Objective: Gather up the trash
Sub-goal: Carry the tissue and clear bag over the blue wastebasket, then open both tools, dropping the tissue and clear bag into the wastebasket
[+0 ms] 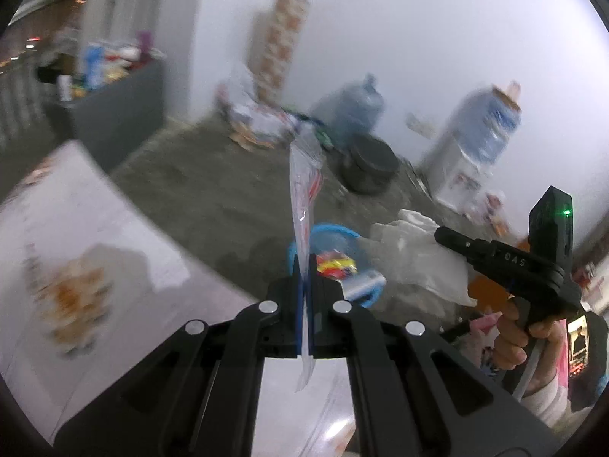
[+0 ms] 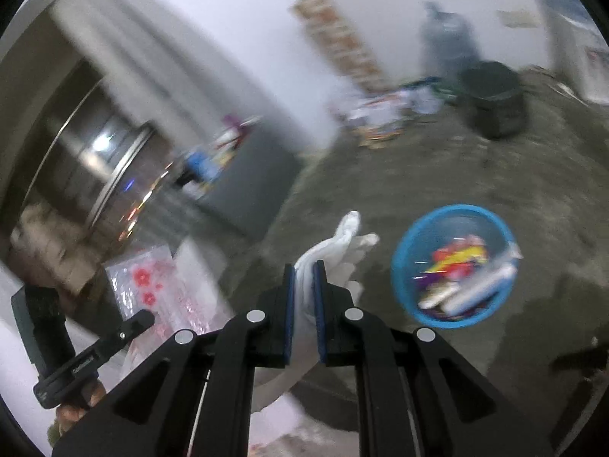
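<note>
My left gripper [image 1: 304, 262] is shut on a clear plastic wrapper [image 1: 302, 186] with red and blue print; the wrapper stands up above the jaws. Just beyond it on the floor is a blue basin [image 1: 335, 234] holding colourful wrappers. My right gripper [image 2: 304, 266] is shut on a crumpled white plastic bag [image 2: 342, 243]. The same bag shows in the left wrist view [image 1: 415, 251], with the right gripper [image 1: 441, 233] beside it. The basin [image 2: 403, 266] lies on the floor to the right of my right gripper. The left gripper's body [image 2: 91, 354] shows at lower left.
A white table surface [image 1: 87, 228] with an orange stain is at left. A black bucket [image 1: 367, 169], water jugs [image 1: 350, 110], stacked boxes [image 1: 279, 45] and scattered litter [image 1: 259, 122] stand by the far wall. A grey cabinet [image 1: 118, 110] stands at left.
</note>
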A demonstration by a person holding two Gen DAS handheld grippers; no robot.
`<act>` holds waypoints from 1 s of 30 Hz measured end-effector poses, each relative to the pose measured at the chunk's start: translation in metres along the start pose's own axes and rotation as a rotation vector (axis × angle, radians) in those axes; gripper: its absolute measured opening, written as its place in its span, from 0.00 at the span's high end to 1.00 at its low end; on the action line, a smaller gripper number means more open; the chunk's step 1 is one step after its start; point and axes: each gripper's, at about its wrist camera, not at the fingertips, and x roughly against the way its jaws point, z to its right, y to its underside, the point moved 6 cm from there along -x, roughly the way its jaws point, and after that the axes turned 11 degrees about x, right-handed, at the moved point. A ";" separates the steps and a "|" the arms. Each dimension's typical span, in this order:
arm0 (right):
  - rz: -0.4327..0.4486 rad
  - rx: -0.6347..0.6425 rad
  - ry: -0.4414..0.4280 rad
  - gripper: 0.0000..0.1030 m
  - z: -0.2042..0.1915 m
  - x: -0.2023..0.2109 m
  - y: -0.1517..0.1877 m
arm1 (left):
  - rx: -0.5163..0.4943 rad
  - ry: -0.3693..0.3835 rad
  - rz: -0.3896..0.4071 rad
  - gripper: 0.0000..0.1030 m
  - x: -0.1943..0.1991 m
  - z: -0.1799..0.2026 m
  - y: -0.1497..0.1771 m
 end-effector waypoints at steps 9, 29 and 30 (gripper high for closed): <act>-0.097 -0.175 0.108 0.90 0.107 -0.068 0.002 | -0.085 -0.004 -0.249 1.00 -0.165 0.046 -0.008; -0.102 -0.305 0.249 0.47 0.189 -0.115 0.025 | -0.100 0.072 -0.156 0.42 -0.223 0.073 -0.046; -0.095 -0.282 0.254 0.47 0.183 -0.111 0.021 | -0.096 0.087 -0.128 0.39 -0.206 0.074 -0.050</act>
